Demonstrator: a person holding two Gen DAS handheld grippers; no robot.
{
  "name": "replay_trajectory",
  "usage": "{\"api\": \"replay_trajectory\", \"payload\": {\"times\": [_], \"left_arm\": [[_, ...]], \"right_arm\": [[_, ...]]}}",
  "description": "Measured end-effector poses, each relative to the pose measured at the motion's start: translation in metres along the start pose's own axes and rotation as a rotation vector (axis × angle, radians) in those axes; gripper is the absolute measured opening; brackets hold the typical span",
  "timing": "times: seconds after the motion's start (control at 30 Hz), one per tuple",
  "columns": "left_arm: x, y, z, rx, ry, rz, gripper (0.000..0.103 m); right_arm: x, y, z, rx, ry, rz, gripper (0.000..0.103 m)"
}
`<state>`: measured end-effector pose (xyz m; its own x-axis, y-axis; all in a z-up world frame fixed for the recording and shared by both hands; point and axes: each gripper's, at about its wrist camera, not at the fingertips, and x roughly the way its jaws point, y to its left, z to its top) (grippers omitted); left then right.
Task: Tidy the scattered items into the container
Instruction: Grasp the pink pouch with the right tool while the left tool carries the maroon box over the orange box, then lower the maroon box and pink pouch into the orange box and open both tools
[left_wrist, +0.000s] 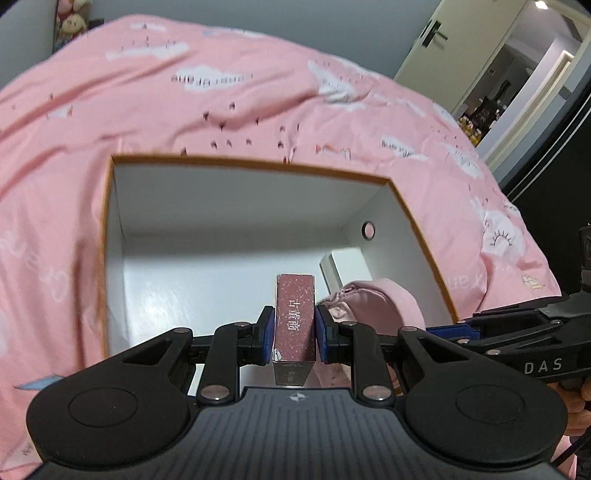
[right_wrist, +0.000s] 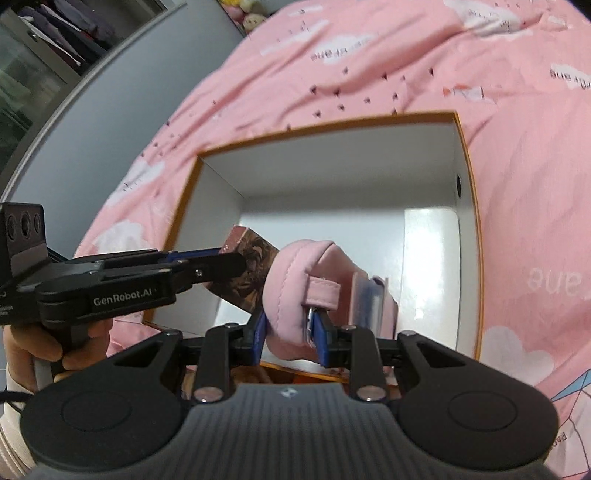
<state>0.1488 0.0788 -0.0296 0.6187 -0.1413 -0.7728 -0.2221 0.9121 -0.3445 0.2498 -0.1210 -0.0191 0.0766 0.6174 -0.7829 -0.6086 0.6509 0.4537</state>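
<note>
Pink cloud-print bedspread (left_wrist: 221, 110) bears the open box (left_wrist: 110, 221); left tool (left_wrist: 294, 332) clamps carton (left_wrist: 295, 317), right tool (right_wrist: 288, 332) clamps pouch (right_wrist: 295, 280)

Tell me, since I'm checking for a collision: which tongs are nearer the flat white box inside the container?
Right: its tongs, gripping the pink pouch, sit beside the white box; the left tongs sit farther across.

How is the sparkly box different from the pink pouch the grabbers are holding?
The sparkly box is hard with flat sides and sharp corners; the pink pouch is soft, rounded and stitched. The box is dark glittery pink with white writing; the pouch is plain pale pink with a strap. Both are clamped in a gripper above the open white container.
</note>
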Motion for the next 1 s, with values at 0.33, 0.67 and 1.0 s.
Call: {"api": "replay_trajectory", "payload": {"times": [0.33, 0.67, 1.0], "left_arm": [[0.028, -0.010, -0.009, -0.017, 0.065, 0.042, 0.026], [0.033, -0.017, -0.019, -0.074, 0.050, 0.040, 0.027], [0.035, -0.024, -0.027, -0.052, 0.052, -0.041, 0.035]], "right_arm": [[0.009, -0.011, -0.003, 0.038, 0.029, -0.017, 0.037], [-0.035, -0.006, -0.021, 0.018, -0.113, -0.001, 0.049], [-0.048, -0.024, -0.034, 0.053, -0.184, -0.090, 0.050]]}}
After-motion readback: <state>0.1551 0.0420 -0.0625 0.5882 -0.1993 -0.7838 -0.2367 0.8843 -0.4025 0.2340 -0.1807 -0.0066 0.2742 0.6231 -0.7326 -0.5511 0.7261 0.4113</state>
